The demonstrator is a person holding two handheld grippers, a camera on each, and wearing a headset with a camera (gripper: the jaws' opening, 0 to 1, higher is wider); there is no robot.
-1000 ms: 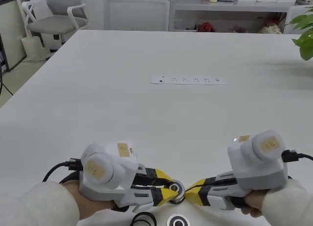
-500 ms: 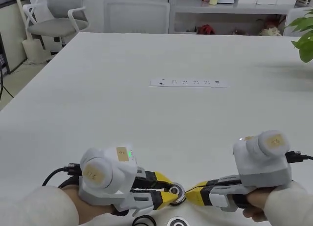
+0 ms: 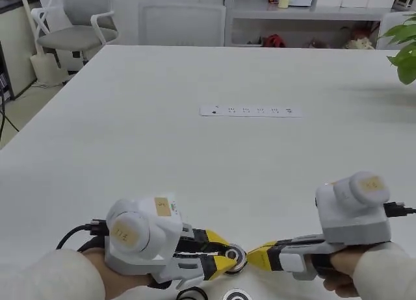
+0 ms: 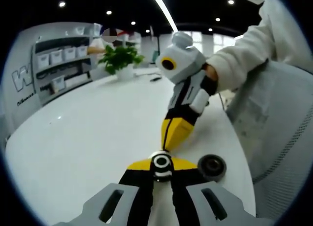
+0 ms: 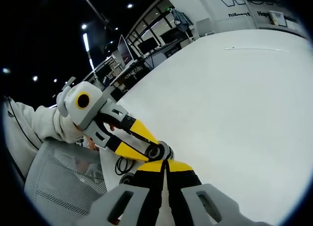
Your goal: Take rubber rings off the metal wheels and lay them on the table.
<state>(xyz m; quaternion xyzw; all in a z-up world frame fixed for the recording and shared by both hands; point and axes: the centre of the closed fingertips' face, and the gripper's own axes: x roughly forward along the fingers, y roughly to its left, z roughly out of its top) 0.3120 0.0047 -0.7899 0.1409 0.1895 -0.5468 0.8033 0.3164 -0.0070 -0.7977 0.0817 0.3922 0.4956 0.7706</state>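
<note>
My left gripper is shut on a small metal wheel and holds it just above the near table edge. In the left gripper view the wheel sits between my yellow tips. My right gripper comes in from the right, jaws shut, its tips against the wheel's rim. I cannot tell whether it pinches the rubber ring. In the right gripper view the wheel is just beyond my closed tips. A loose black rubber ring and a second wheel lie on the table below.
A white power strip lies mid-table. A potted plant stands at the far right edge. An office chair and shelves are beyond the table. The second wheel lies just right of my left jaws.
The right gripper has drifted a little to the right and lower. The left gripper still holds the wheel in about the same spot.
</note>
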